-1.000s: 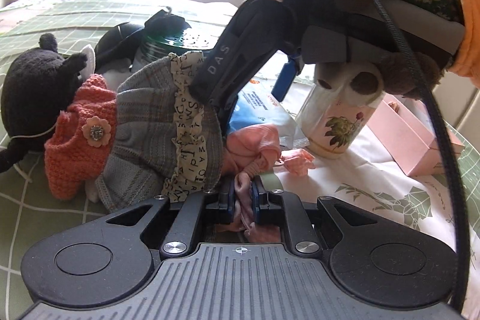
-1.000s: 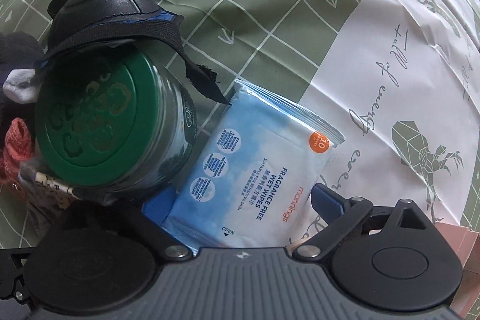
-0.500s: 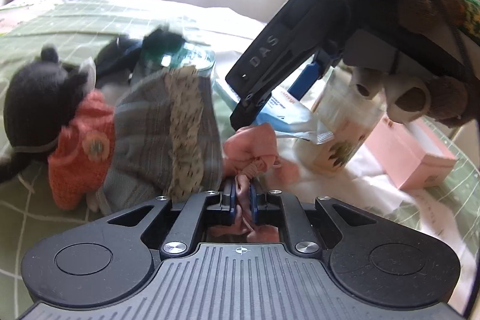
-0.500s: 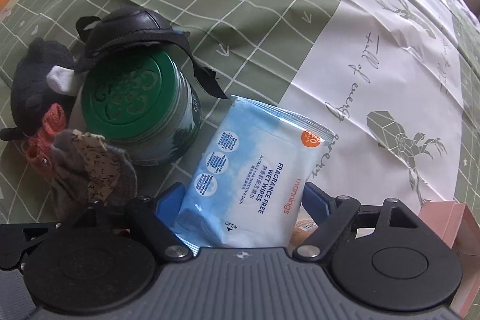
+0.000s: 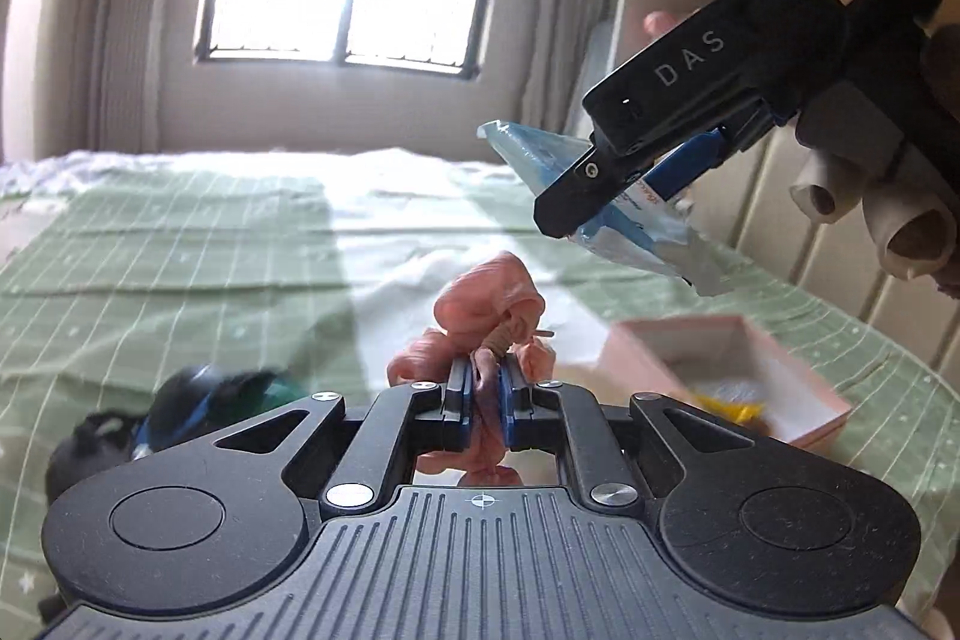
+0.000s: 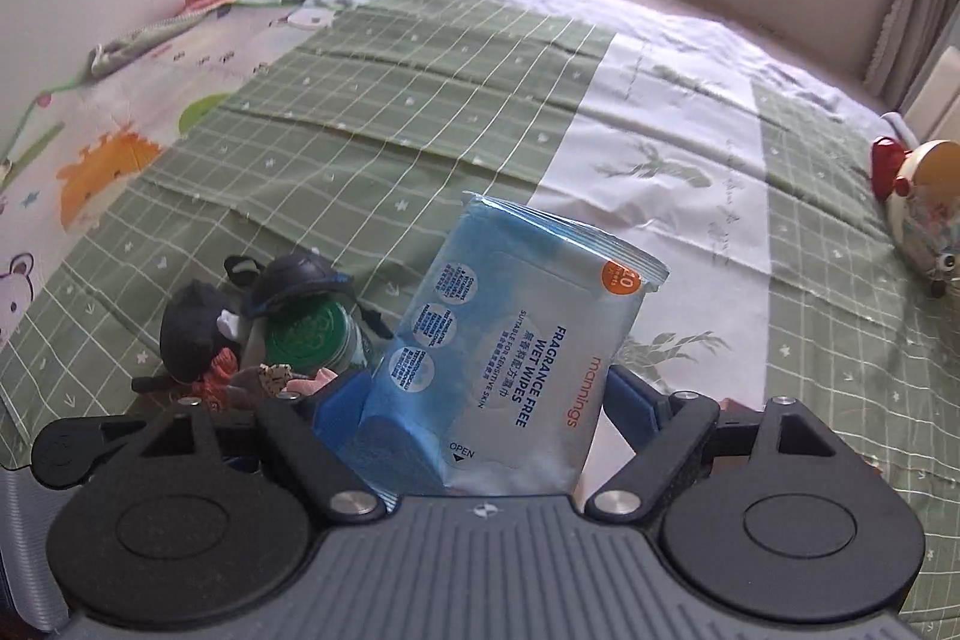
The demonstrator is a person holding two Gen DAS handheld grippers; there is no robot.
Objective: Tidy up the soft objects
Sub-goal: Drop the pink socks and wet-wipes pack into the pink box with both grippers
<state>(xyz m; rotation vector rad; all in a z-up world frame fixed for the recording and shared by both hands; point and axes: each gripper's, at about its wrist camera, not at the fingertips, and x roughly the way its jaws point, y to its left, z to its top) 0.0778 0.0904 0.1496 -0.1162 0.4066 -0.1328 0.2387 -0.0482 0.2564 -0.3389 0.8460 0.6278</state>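
Observation:
My left gripper (image 5: 483, 388) is shut on a small pink cloth item (image 5: 489, 301) and holds it up above the bed. My right gripper (image 6: 486, 400) is shut on a blue wet wipes pack (image 6: 510, 340), lifted well above the bed; it also shows in the left wrist view (image 5: 624, 214), high at the right. A black plush doll in an orange and grey dress (image 6: 198, 340) lies on the green checked bedspread (image 6: 420, 100).
A green-lidded tin (image 6: 312, 340) with a black cap (image 6: 294, 274) on it stands beside the doll. An open pink box (image 5: 720, 376) lies on the bed at the right. A round toy (image 6: 924, 208) sits at the far right. A window lies beyond the bed.
Both grippers have risen well above the bed with their loads. The doll, tin and box now lie far below, and the pink cloth has come away from the doll.

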